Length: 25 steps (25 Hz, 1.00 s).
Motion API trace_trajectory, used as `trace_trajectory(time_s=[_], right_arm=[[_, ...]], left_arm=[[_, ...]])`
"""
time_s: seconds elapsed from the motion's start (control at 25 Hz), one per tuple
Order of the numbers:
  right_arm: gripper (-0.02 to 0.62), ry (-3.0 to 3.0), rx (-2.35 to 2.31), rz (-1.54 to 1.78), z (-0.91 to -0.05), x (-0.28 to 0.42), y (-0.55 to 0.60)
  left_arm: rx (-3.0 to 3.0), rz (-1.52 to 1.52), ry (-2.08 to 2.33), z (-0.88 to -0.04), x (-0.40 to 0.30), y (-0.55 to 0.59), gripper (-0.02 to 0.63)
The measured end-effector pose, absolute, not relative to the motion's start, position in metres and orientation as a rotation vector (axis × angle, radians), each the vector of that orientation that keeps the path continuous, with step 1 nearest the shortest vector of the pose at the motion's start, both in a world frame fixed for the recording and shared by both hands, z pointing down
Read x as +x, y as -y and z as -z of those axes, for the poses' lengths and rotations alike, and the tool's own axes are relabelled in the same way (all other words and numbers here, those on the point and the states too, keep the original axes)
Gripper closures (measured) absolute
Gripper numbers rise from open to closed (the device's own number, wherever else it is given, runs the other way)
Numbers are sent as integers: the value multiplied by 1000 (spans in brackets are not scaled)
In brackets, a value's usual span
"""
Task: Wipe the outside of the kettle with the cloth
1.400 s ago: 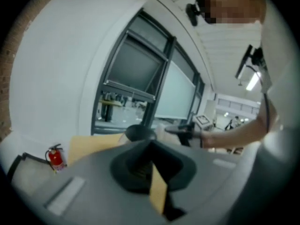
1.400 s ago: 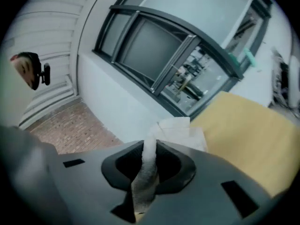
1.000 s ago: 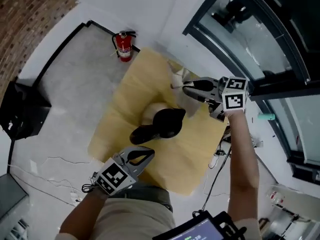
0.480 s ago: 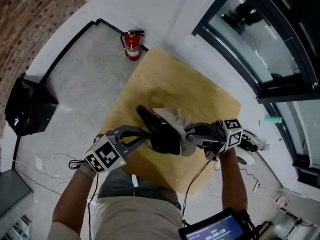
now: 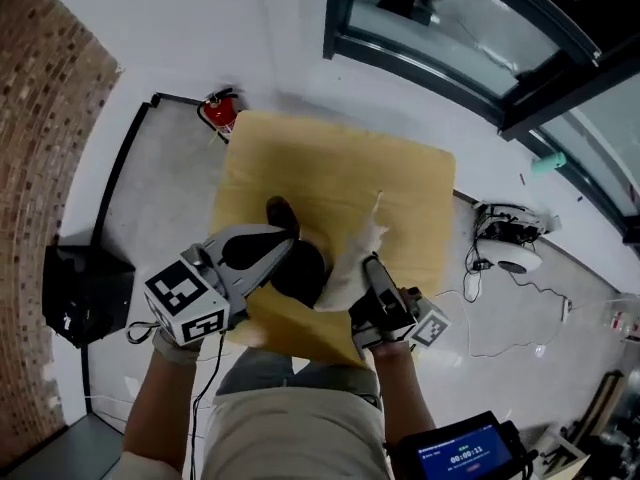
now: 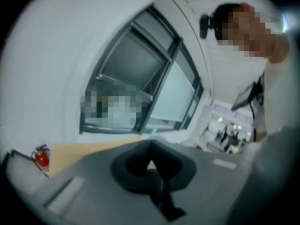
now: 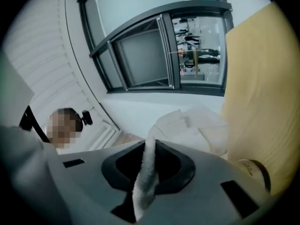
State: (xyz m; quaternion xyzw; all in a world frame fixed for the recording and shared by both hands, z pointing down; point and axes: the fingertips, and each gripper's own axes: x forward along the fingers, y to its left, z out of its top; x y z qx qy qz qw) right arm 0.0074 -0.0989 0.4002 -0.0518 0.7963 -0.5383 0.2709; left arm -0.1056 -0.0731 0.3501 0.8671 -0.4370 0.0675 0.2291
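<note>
The kettle (image 5: pixel 297 271), black on top with a dark part (image 5: pixel 280 212) sticking out at its far side, stands on the yellow table (image 5: pixel 340 168) near the front edge. A white cloth (image 5: pixel 352 261) drapes against the kettle's right side. My right gripper (image 5: pixel 366 270) is shut on this cloth (image 7: pixel 197 130), a strip of which runs between its jaws (image 7: pixel 148 161); the jaws have just been closing a little tighter on it. My left gripper (image 5: pixel 288 240) lies at the kettle's left side, jaws shut (image 6: pixel 151 167), with nothing seen between them. Whether it touches the kettle is unclear.
A red fire extinguisher (image 5: pixel 222 110) stands on the floor beyond the table's far left corner. A black box (image 5: pixel 85 293) sits on the left. On the right, a white device with cables (image 5: pixel 510 248) lies on the floor. A glazed wall (image 5: pixel 450 28) runs behind.
My right gripper carried the cloth from the kettle's far side round to its near right side. The left gripper rose from the table's front edge to the kettle's left side.
</note>
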Motion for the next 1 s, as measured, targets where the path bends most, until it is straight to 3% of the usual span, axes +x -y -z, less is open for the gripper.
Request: trace_trajectory(time_s=[0.12, 0.4, 0.48, 0.72, 1.0], right_arm=[[534, -2320, -198, 1437, -416, -16, 99], [535, -2570, -636, 1650, -570, -6, 96], [535, -2544, -555, 1684, -563, -13, 98], [537, -2669, -32, 1333, -412, -73, 99], [537, -2907, -135, 1680, -543, -54, 133]], left_arm=[[2320, -528, 1190, -396, -81, 77, 607], [2248, -597, 1260, -413, -87, 68, 604], [2249, -603, 1269, -415, -86, 66, 606], [2258, -583, 1233, -415, -92, 59, 606], [2311, -601, 1197, -412, -65, 77, 606]])
